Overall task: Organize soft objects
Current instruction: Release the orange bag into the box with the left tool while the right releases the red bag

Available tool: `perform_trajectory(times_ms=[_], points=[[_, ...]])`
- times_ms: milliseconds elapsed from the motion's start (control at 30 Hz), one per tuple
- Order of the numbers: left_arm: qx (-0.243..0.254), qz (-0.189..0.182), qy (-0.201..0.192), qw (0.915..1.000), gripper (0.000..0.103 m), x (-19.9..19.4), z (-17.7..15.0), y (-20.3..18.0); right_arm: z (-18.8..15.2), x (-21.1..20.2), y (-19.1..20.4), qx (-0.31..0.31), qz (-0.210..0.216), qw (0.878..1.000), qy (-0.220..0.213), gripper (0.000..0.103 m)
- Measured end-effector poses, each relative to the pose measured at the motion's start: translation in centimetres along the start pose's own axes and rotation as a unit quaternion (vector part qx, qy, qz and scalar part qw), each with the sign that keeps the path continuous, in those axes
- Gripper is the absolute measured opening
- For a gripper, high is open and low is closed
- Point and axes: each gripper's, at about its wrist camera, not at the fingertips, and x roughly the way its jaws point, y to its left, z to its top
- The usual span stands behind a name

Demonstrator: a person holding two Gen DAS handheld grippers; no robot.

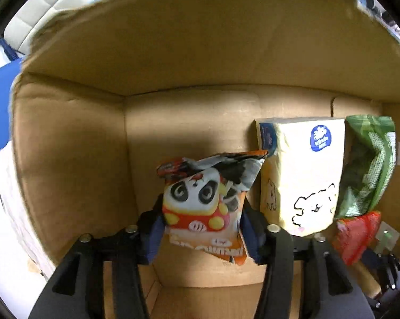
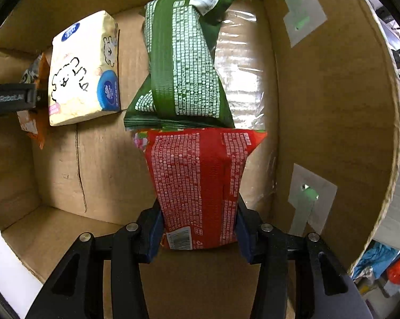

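Observation:
My left gripper [image 1: 201,228] is shut on an orange panda snack bag [image 1: 205,204] and holds it inside a cardboard box [image 1: 75,159], near its left wall. My right gripper [image 2: 198,228] is shut on a red snack bag [image 2: 197,180], held just in front of a green snack bag [image 2: 181,61] lying on the box floor. A cream tissue pack [image 2: 83,69] lies left of the green bag; in the left wrist view the tissue pack [image 1: 303,175] sits between the panda bag and the green bag [image 1: 367,164]. The red bag [image 1: 357,236] also shows there.
The box's right wall [image 2: 333,106] carries taped patches [image 2: 303,18]. A clear plastic sheet [image 2: 242,61] lies on the floor beside the green bag. The left gripper's arm [image 2: 11,101] enters the right wrist view from the left. Bare cardboard floor [image 2: 99,159] lies between the two grippers.

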Motion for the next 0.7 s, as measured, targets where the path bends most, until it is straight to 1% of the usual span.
perform_trajectory(times_ms=[67, 100, 133, 200, 233, 267, 300, 333, 433, 467, 500, 533, 567, 633, 667, 700], points=[[-0.005, 0.001, -0.003, 1.0000, 0.052, -0.7, -0.3, 0.3, 0.1, -1.0, 0.2, -0.001, 0.006, 1.000, -0.009, 0.059], [-0.006, -0.001, -0.004, 1.0000, 0.057, -1.3, -0.4, 0.5, 0.0, -1.5, 0.2, -0.002, 0.008, 1.000, -0.015, 0.061], [-0.007, -0.007, -0.006, 0.9999, 0.065, -1.7, -0.7, 0.6, -0.1, -1.9, 0.3, -0.004, 0.008, 1.000, -0.018, 0.064], [-0.014, -0.020, -0.018, 0.9995, 0.071, -2.9, -1.2, 0.9, -0.5, -2.9, 0.4, -0.008, 0.012, 0.999, -0.029, 0.070], [-0.017, -0.025, -0.026, 0.9992, 0.077, -3.6, -1.6, 1.1, -0.9, -3.4, 0.5, -0.009, 0.013, 0.999, -0.032, 0.075], [-0.020, -0.029, -0.035, 0.9988, 0.079, -4.2, -2.1, 1.3, -1.1, -3.9, 0.5, -0.011, 0.010, 0.999, -0.037, 0.082], [-0.024, -0.030, -0.047, 0.9981, 0.083, -5.1, -2.8, 1.5, -1.3, -4.5, 0.6, -0.014, 0.003, 0.999, -0.046, 0.087], [-0.025, -0.031, -0.056, 0.9976, 0.086, -5.7, -3.4, 1.6, -1.6, -5.1, 0.7, -0.018, -0.003, 0.998, -0.056, 0.094], [-0.031, -0.041, -0.079, 0.9956, 0.090, -7.6, -6.3, 1.9, -2.3, -6.5, 0.7, -0.018, -0.004, 0.997, -0.069, 0.096], [-0.034, -0.046, -0.087, 0.9945, 0.091, -8.2, -7.4, 2.0, -2.4, -6.9, 1.5, -0.017, -0.002, 0.997, -0.074, 0.096], [-0.036, -0.049, -0.093, 0.9938, 0.093, -8.6, -8.2, 2.1, -2.4, -7.5, 1.9, -0.015, 0.000, 0.997, -0.080, 0.098], [-0.040, -0.054, -0.100, 0.9927, 0.097, -8.9, -9.4, 2.4, -2.7, -7.9, 1.8, -0.014, 0.001, 0.996, -0.086, 0.103], [-0.043, -0.056, -0.106, 0.9919, 0.097, -9.5, -9.5, 2.5, -3.2, -8.6, 1.7, -0.013, 0.002, 0.995, -0.098, 0.103], [-0.044, -0.046, -0.128, 0.9897, 0.098, -10.2, -11.4, 2.6, -4.3, -9.7, 1.6, -0.013, 0.001, 0.994, -0.113, 0.103], [-0.043, -0.037, -0.140, 0.9885, 0.098, -10.7, -12.1, 2.8, -4.1, -9.9, 2.1, -0.014, 0.001, 0.993, -0.116, 0.103], [-0.044, -0.032, -0.148, 0.9874, 0.098, -10.9, -12.5, 3.3, -4.7, -10.4, 2.1, -0.015, 0.001, 0.992, -0.122, 0.103]])
